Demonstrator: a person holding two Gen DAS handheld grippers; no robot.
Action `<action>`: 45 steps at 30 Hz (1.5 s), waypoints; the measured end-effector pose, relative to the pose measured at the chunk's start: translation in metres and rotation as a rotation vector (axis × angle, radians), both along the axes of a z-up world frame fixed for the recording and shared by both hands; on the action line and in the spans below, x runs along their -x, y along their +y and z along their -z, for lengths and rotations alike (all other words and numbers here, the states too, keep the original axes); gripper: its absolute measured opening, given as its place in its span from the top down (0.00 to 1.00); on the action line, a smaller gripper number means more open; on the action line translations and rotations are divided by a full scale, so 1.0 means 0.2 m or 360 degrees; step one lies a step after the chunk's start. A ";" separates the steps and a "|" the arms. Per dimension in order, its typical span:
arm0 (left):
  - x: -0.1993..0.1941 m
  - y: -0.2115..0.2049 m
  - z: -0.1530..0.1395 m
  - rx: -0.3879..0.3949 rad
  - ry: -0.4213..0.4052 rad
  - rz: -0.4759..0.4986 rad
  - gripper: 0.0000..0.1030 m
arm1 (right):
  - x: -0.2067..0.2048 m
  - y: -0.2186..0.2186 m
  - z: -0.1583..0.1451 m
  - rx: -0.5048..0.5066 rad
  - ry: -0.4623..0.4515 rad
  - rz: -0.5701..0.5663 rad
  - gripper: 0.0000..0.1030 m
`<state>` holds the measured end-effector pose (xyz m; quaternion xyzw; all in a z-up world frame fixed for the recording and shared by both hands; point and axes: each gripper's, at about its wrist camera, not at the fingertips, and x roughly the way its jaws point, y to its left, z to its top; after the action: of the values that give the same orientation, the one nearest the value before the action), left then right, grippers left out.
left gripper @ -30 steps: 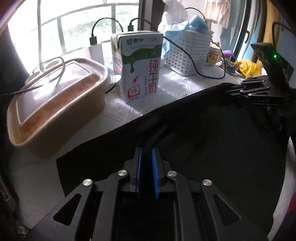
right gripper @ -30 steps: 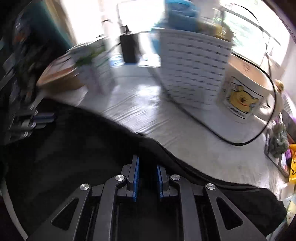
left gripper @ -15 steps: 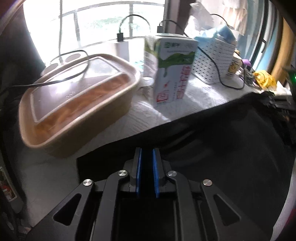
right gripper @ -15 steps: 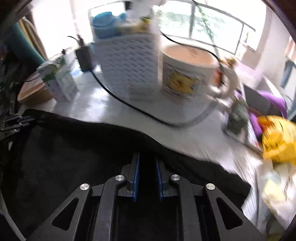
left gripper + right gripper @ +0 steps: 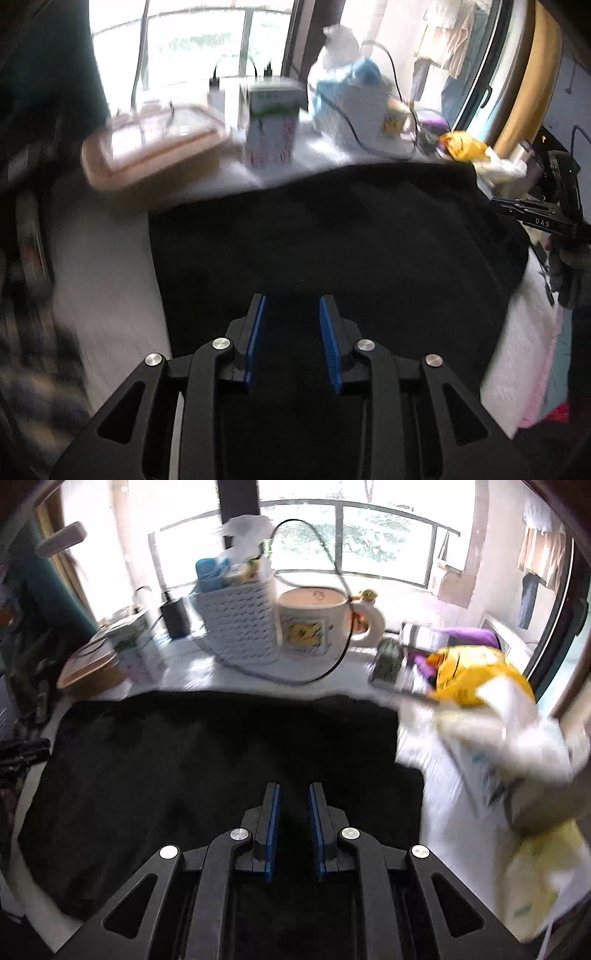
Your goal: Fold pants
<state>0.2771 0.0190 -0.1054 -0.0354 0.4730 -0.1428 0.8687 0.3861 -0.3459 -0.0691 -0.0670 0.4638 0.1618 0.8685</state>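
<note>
The black pants (image 5: pixel 332 236) lie folded into a flat block on the white table cover; they also show in the right wrist view (image 5: pixel 221 760). My left gripper (image 5: pixel 292 306) is open, raised above the near edge of the pants, with nothing between its blue pads. My right gripper (image 5: pixel 294 794) is open too, above the pants' near right part, holding nothing. The right gripper also shows in the left wrist view (image 5: pixel 535 214), at the pants' right side.
Behind the pants stand a tan lidded container (image 5: pixel 155 147), a milk carton (image 5: pixel 271 129), a white basket (image 5: pixel 240 627), a large mug (image 5: pixel 314 624) and a black cable (image 5: pixel 332 664). Yellow and white bags (image 5: pixel 480 686) lie at the right.
Both grippers have opened, let go of the pants and pulled back and up. The pants now lie flat on the table.
</note>
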 end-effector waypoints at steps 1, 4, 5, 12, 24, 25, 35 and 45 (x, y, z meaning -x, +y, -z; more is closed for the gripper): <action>0.04 -0.01 0.03 0.0002 0.0034 -0.0010 0.72 | 0.06 0.01 0.02 0.0004 0.0026 -0.0015 0.83; 0.13 -0.01 0.10 0.0001 0.0119 -0.0040 0.72 | 0.16 0.09 0.13 0.0050 0.0073 -0.0045 0.84; 0.16 -0.01 0.13 -0.0008 0.0142 -0.0046 0.72 | 0.18 0.08 0.15 0.0073 0.0083 -0.0043 0.84; 0.28 -0.05 0.14 -0.0231 -0.0016 0.0025 0.71 | 0.31 -0.05 0.18 0.0145 0.0051 0.0073 0.83; 0.25 0.21 0.03 -0.0175 -0.0070 -0.0225 0.69 | 0.45 -0.19 0.13 0.0137 0.0022 0.0189 0.83; 0.25 0.21 -0.02 -0.0127 -0.0116 -0.0229 0.69 | 0.47 -0.19 0.09 0.0141 -0.0011 0.0199 0.81; 0.34 0.03 -0.22 0.0107 -0.0303 -0.0089 0.53 | 0.66 -0.26 -0.16 0.0030 -0.0208 0.0369 0.00; 0.35 0.00 -0.06 0.0089 -0.0139 -0.0122 0.51 | 0.70 -0.43 0.05 -0.0247 -0.0050 0.0730 0.00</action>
<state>0.2073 0.0190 -0.0933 -0.0716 0.4288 -0.1241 0.8920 0.2468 -0.4317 -0.0796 0.1046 0.4395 -0.0055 0.8921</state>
